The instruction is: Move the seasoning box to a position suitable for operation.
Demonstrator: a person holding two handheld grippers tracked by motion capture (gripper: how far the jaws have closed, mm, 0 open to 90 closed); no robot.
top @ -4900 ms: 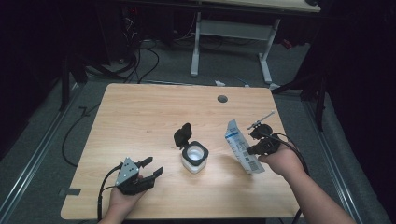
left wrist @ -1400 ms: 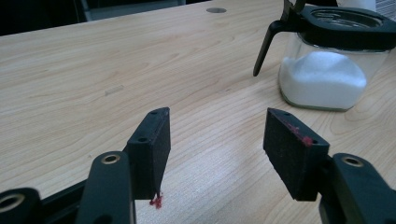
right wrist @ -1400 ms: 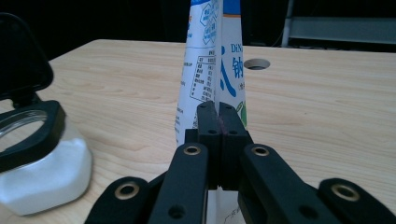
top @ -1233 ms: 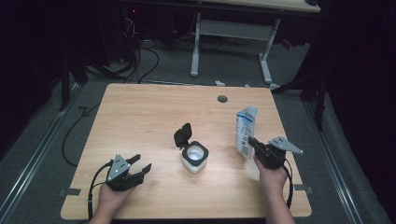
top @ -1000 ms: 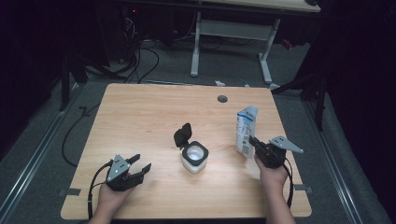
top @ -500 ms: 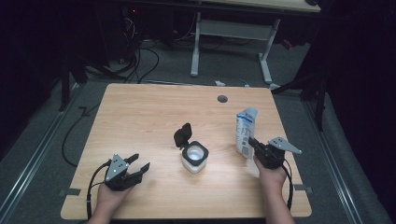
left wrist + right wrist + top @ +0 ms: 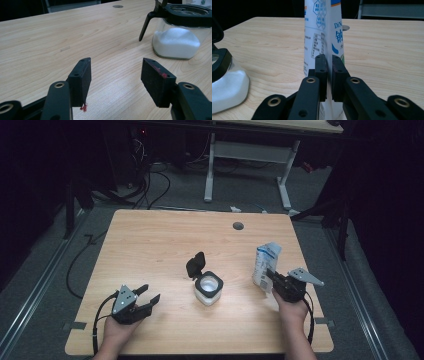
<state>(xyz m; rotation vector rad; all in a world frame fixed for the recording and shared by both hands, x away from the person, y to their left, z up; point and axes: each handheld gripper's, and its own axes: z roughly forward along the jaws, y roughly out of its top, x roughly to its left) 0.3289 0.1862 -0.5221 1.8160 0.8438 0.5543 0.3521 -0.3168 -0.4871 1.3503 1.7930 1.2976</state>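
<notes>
A person's two forearms come in from the near edge of a pale wooden counter (image 7: 165, 240), each hand holding a black two-jaw gripper.

Nearest, at the left, the left gripper (image 7: 145, 301) rests low over the counter. In the left gripper view its jaws stand well apart with only bare wood between them.

At the near right, the right gripper (image 7: 270, 276) meets a white and blue pouch (image 7: 263, 265) that stands upright on the counter. In the right gripper view its jaws sit almost together, pinching a thin vertical seam on the near edge of the pouch (image 7: 322, 27). They have just been opening a little, with the seam between them, so the grip looks to be easing while the pads are on the seam.

A little farther in, near the middle of the counter, stands a clear glass jar (image 7: 208, 289) holding a white powder, its black hinged lid (image 7: 195, 265) flipped open and leaning up to the far left. Farther still, a small round cable hole (image 7: 238, 226) is set into the counter near its far edge. Beyond the counter, cables lie on a dark floor by a white desk frame (image 7: 250, 155).

The pouch looks light, soft and easily crumpled, and probably tippy when let go. The flat seam, or the stiffer folded top, seems the safest place to take hold; squeezing its body could buckle it or spill the contents.
</notes>
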